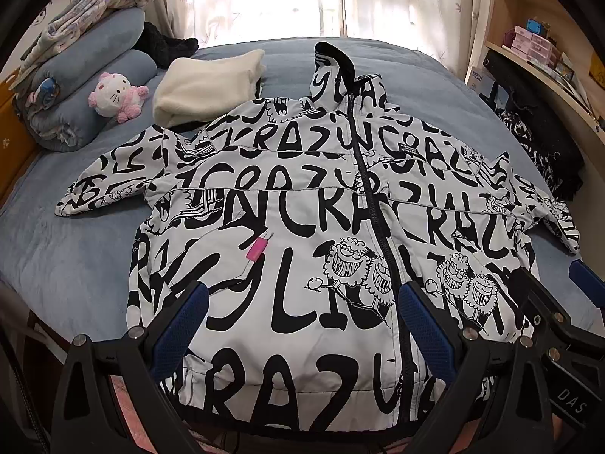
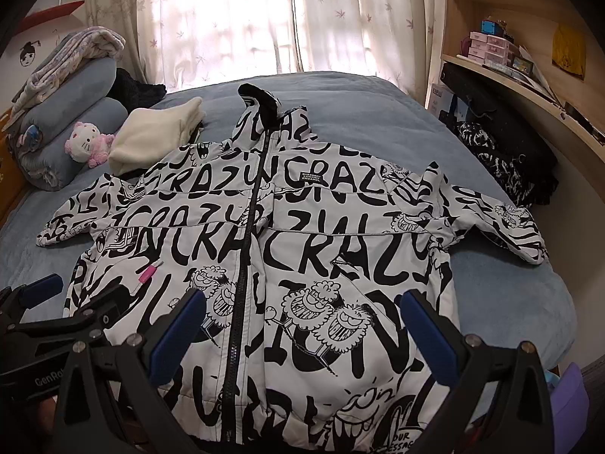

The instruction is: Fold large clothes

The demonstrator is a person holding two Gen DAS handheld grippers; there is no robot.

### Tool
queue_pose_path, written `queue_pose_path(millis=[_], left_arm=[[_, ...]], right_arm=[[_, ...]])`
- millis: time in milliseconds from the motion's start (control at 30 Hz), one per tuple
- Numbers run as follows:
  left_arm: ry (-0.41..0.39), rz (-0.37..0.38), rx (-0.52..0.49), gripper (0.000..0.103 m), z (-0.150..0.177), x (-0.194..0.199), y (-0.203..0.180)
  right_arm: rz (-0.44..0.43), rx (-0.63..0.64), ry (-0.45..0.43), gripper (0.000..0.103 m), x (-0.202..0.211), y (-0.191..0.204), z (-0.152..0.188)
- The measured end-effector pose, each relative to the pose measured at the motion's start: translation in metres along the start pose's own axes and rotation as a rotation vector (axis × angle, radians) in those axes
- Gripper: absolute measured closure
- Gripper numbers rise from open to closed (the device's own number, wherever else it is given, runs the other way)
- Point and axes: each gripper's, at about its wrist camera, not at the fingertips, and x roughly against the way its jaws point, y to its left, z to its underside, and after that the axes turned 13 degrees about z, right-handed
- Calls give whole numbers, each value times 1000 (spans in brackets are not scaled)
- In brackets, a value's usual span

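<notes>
Blue bed [image 1: 75,249] held the jacket [image 1: 302,227] flat; both grippers, left gripper [image 1: 302,325] and right gripper [image 2: 306,335], hovered released at 6 o'clock; the slick padded fabric risked slipping from a shallow pinch.

A home bedroom: blue-covered bed [image 1: 94,249], curtained window [image 2: 242,19], plush toy [image 1: 115,95], wooden shelves [image 2: 503,11].

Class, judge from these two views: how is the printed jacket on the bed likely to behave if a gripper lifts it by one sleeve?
The jacket looks padded yet soft, so it would probably droop. Its smooth shell may slip between the fingers. Spread wide across the bed, it would likely drag.
</notes>
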Motion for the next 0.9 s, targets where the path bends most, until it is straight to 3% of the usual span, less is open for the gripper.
queue_pose_path(millis=[900], left_arm=[[1,1,-2,4,0,0,1]], right_arm=[[9,5,13,0,-6,-2,7]])
